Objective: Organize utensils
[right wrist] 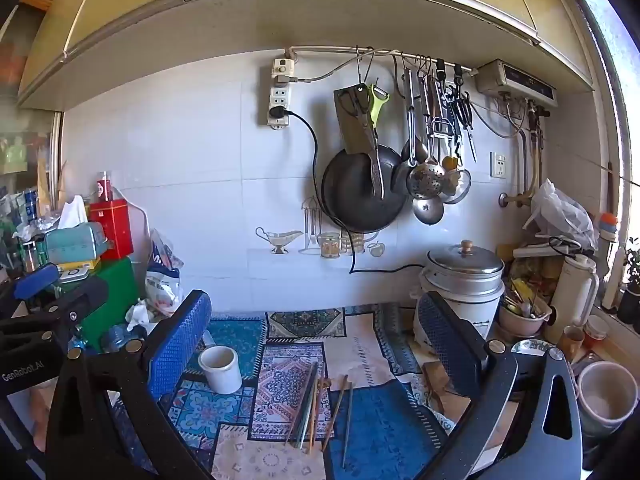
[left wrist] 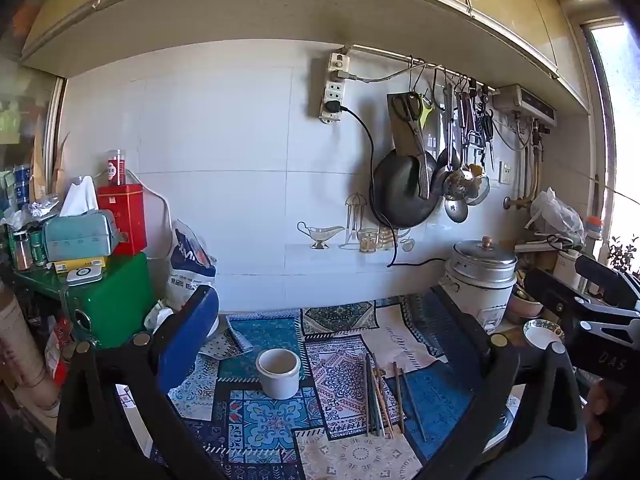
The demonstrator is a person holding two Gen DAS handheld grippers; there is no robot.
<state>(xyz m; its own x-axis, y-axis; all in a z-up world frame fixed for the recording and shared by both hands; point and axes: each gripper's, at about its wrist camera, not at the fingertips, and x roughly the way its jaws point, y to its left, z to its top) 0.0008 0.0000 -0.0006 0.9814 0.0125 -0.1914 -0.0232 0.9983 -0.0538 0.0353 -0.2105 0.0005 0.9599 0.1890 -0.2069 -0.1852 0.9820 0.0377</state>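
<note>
Chopsticks lie loose on the table, long axes running away from the viewer, right of the white cup. Both hand-held grippers, right and left, hover wide open, empty; right appears nearer.

The left tool and the right tool hover side by side, jaws spread wide, holding nothing.

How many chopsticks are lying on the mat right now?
About 8. Roughly six overlap in a bundle just right of the white cup, so some may be hidden. Two lie apart further right: a brown one and a dark one.
</note>
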